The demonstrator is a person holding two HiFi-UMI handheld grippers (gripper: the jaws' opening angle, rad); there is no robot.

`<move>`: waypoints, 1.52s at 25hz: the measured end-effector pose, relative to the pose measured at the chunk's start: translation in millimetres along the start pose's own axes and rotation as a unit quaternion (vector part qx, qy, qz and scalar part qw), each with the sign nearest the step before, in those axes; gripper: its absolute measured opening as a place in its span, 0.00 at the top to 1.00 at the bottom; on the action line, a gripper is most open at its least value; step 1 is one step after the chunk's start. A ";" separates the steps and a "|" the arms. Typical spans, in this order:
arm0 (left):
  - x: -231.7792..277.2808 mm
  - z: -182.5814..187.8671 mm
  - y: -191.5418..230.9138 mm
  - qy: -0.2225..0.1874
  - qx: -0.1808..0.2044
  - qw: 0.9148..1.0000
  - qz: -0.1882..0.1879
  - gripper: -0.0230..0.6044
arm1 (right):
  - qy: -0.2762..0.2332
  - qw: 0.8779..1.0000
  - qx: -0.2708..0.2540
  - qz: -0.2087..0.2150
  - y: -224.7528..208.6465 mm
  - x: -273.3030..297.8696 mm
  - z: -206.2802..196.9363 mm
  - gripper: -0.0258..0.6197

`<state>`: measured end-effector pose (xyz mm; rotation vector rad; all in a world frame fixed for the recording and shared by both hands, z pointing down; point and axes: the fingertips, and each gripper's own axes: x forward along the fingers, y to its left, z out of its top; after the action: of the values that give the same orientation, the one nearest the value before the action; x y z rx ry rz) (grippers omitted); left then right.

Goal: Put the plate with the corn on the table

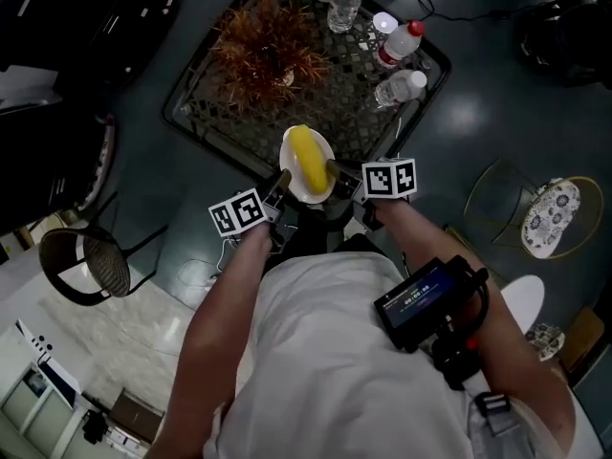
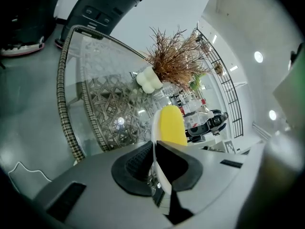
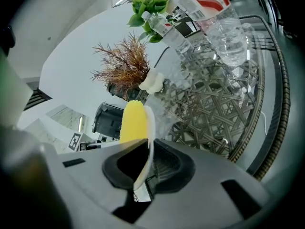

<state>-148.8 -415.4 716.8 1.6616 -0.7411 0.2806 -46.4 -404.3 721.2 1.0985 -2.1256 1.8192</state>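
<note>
A white plate (image 1: 292,191) carries a yellow corn cob (image 1: 307,157) and hangs over the near edge of the glass-topped wicker table (image 1: 220,118). My left gripper (image 1: 279,185) is shut on the plate's left rim and my right gripper (image 1: 337,174) is shut on its right rim. In the left gripper view the plate's rim (image 2: 155,128) stands edge-on between the pads, with the corn (image 2: 171,125) beyond it. The right gripper view shows the same: the plate's rim (image 3: 149,128) in the jaws and the corn (image 3: 134,121) beside it.
A dried brown plant (image 1: 265,48) in a white pot stands at the table's middle left. Three water bottles (image 1: 398,43) and a green plant stand at its far right. A dark chair (image 1: 86,261) is on the left, a round side table (image 1: 550,218) on the right.
</note>
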 end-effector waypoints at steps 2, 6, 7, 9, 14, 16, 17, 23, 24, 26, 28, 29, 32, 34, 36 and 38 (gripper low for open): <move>3.7 4.7 2.8 0.004 0.004 1.000 0.004 0.92 | -0.003 1.000 0.001 -0.004 -2.9 3.9 3.9 0.90; 11.2 11.5 8.3 0.012 0.013 1.000 0.010 0.92 | -0.007 1.000 0.004 -0.011 -10.0 10.8 9.1 0.90; 12.8 11.7 8.8 0.014 0.016 1.000 0.012 0.92 | -0.008 1.000 0.005 -0.014 -11.3 10.9 9.3 0.90; 17.7 15.0 13.7 0.020 0.020 0.999 0.017 0.92 | -0.009 1.000 0.007 -0.020 -15.8 15.7 11.7 0.90; 32.9 30.4 32.8 0.040 0.034 0.998 0.031 0.92 | -0.009 0.999 0.017 -0.042 -28.6 36.2 21.7 0.90; 38.3 35.9 36.1 0.048 0.045 0.997 0.036 0.92 | -0.012 0.998 0.022 -0.051 -32.2 40.0 25.2 0.90; 41.1 39.1 37.4 0.051 0.050 0.997 0.038 0.92 | -0.014 0.998 0.023 -0.055 -34.2 42.0 27.4 0.90; 55.4 54.6 46.2 0.065 0.075 0.994 0.051 0.92 | -0.022 0.997 0.025 -0.073 -43.1 54.7 40.5 0.90; 57.8 56.3 48.0 0.068 0.079 0.993 0.055 0.92 | -0.022 0.997 0.024 -0.077 -44.8 56.3 42.3 0.90; 62.4 60.0 51.2 0.072 0.085 0.992 0.064 0.92 | -0.019 0.996 0.019 -0.085 -48.1 59.9 46.2 0.90; 65.5 63.5 53.1 0.075 0.090 0.991 0.070 0.92 | -0.016 0.995 0.012 -0.093 -50.5 63.6 49.5 0.90; 66.3 64.4 53.9 0.075 0.092 0.990 0.072 0.92 | -0.014 0.995 0.010 -0.096 -51.3 65.1 50.5 0.90; 66.7 65.4 55.9 0.076 0.095 0.990 0.078 0.92 | -0.009 0.994 0.001 -0.108 -51.9 67.8 52.0 0.90; 67.1 66.2 55.0 0.076 0.102 0.989 0.081 0.92 | -0.008 0.994 -0.001 -0.112 -51.8 67.6 53.0 0.90; 68.3 64.7 53.0 0.081 0.117 0.986 0.085 0.92 | -0.007 0.993 -0.003 -0.116 -52.5 65.5 52.1 0.90; 69.6 63.1 53.8 0.086 0.131 0.983 0.094 0.91 | -0.008 0.992 -0.012 -0.123 -53.2 64.6 52.1 0.90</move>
<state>-141.7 -500.3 783.6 1.7880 -0.7552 0.6706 -43.5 -479.5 785.0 1.3072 -1.9150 1.6747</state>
